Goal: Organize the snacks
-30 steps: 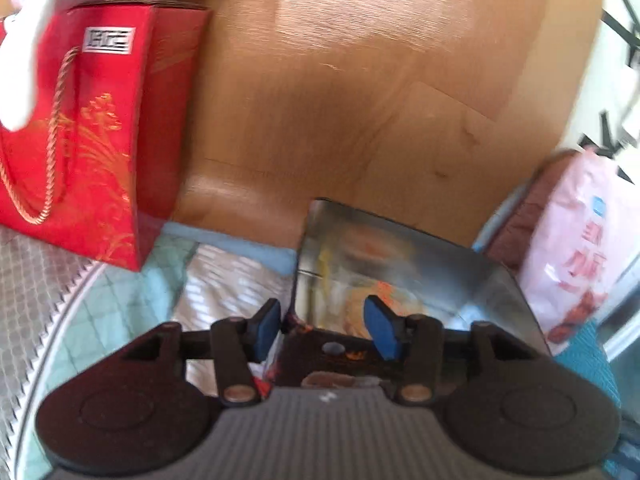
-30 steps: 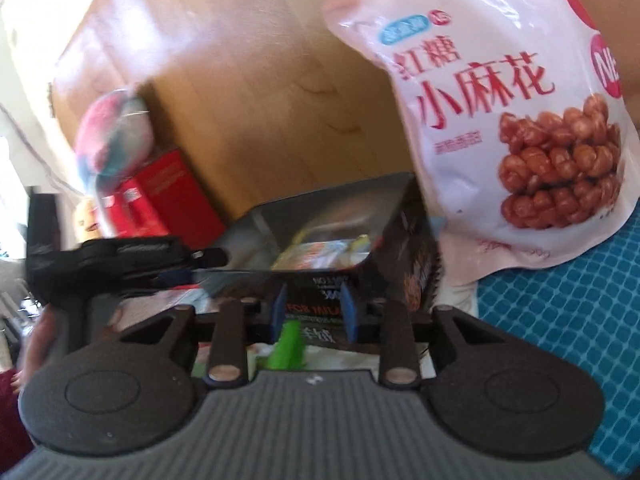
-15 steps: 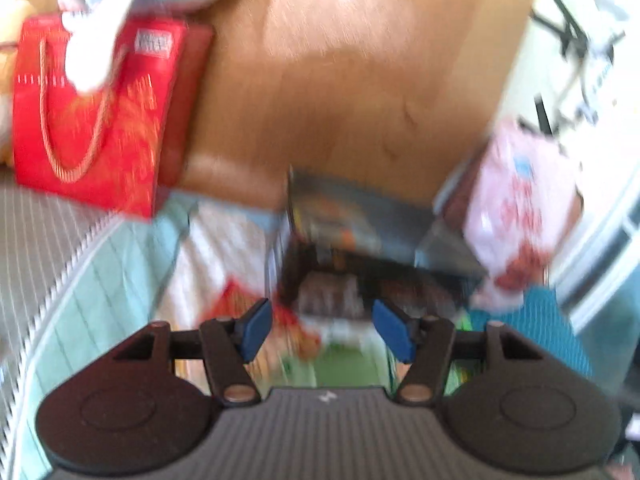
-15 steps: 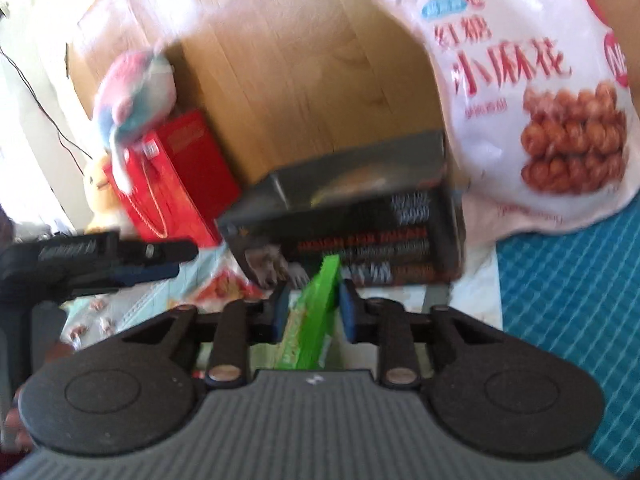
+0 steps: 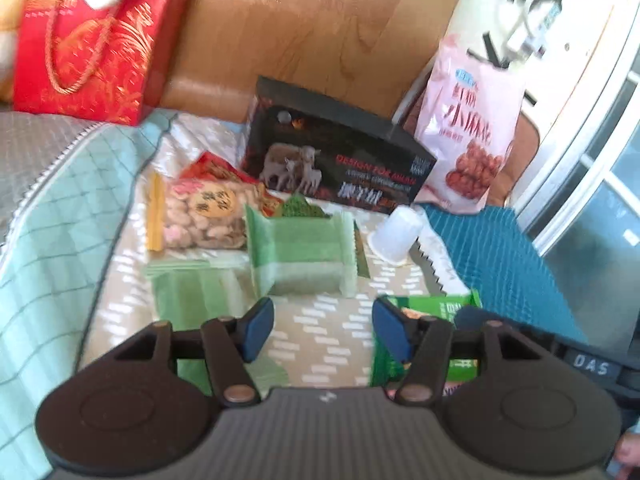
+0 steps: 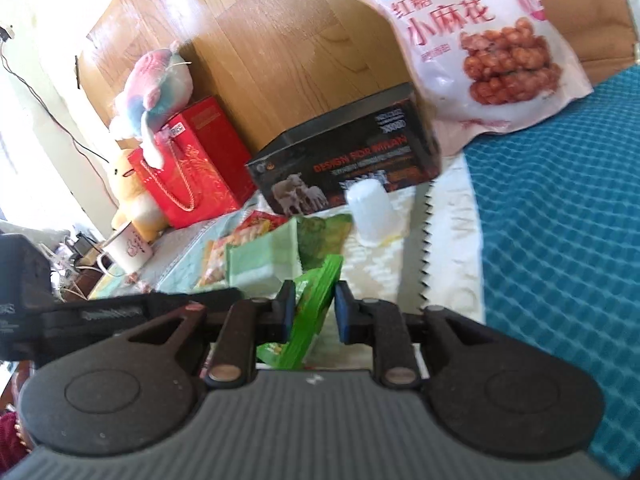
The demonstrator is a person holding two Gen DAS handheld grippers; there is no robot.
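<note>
**Right-wrist view: green packet between the right tongs, left tongs empty**

Right-wrist view shows the right tongs (image 6: pixel 315 310) with a bright green snack packet (image 6: pixel 310 316) standing on edge between the blue pads; the jaws are opening around it, and a gap shows between the packet and the right-hand pad, while it lies against the left-hand one. Whether the packet is truly clamped cannot be told. In the left-wrist view the same packet (image 5: pixel 436 308) appears low on the right, behind the right finger.

The left tongs (image 5: pixel 322 330) stand apart with nothing between the pads, only the patterned cloth (image 5: pixel 320 320) of the bed below them.

Just beyond the left tongs lie two pale green wafer packs, one flat (image 5: pixel 192 296) and one propped up (image 5: pixel 300 252). Beside them to the left is a clear bag of peanuts (image 5: pixel 204 216), partly over a red packet (image 5: pixel 216 168). A white cup (image 5: pixel 394 234) lies tipped near the black box (image 5: pixel 340 156), which stands closed against the wooden headboard (image 5: pixel 320 32). A pink bag of fried dough twists (image 5: pixel 468 128) leans upright to the right of the box, at the edge of a teal quilted cover (image 5: pixel 500 264). A red gift bag (image 5: pixel 88 40) stands far left, with a plush toy (image 6: pixel 154 96) resting on top of it.
</note>
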